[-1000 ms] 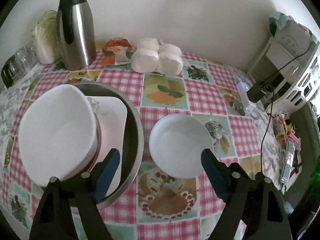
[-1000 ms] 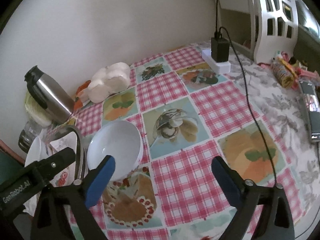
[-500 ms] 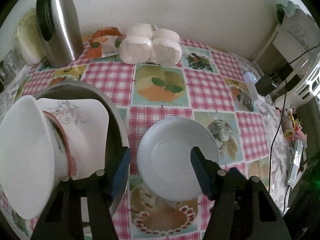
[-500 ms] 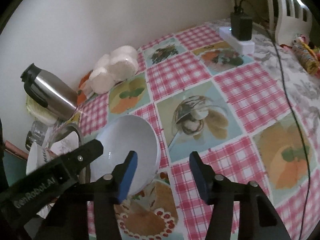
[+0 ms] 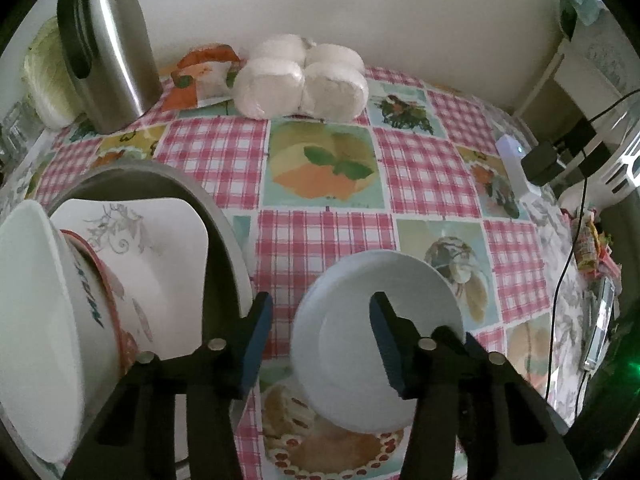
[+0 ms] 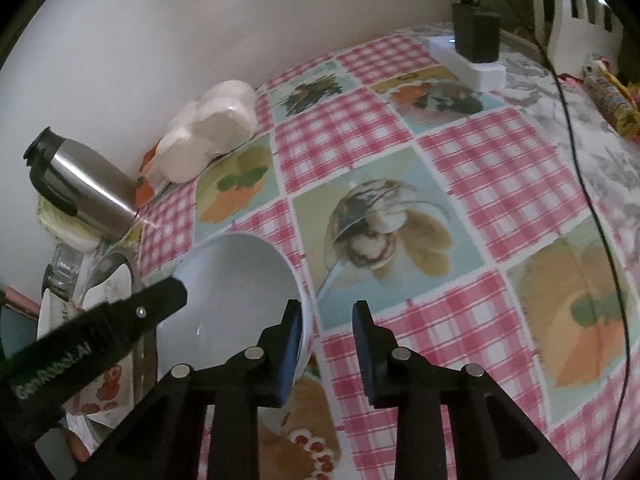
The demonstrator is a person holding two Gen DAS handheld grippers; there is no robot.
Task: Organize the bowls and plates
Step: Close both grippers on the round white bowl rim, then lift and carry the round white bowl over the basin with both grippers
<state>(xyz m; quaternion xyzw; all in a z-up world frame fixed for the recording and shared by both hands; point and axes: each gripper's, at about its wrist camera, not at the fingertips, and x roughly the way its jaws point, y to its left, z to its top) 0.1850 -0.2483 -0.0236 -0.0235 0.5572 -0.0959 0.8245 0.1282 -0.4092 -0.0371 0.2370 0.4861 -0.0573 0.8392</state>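
A white bowl (image 5: 360, 320) stands on the checked tablecloth (image 5: 328, 236), next to a metal basin (image 5: 224, 216). The basin holds a square flowered plate (image 5: 160, 248), a red-rimmed bowl (image 5: 100, 296) and a white dish (image 5: 36, 312) leaning on edge. My left gripper (image 5: 318, 332) straddles the white bowl's left rim, one finger outside and one inside. Its jaws are closing, with a gap still showing at the rim. My right gripper (image 6: 326, 340) straddles the bowl's (image 6: 236, 280) right rim. Its jaws are closing too, and the outer finger is clear of the wall.
A steel flask (image 5: 104, 48), a cabbage (image 5: 44, 80) and a pack of white rolls (image 5: 300, 80) line the wall. A power strip with a charger (image 6: 472, 52) and its cable (image 6: 580, 168) cross the right side. Snack packets (image 5: 592, 248) lie at the table's right edge.
Both grippers have come down onto the white bowl and their jaws have narrowed from wide to close around its two rims. The bowl now fills more of both views.
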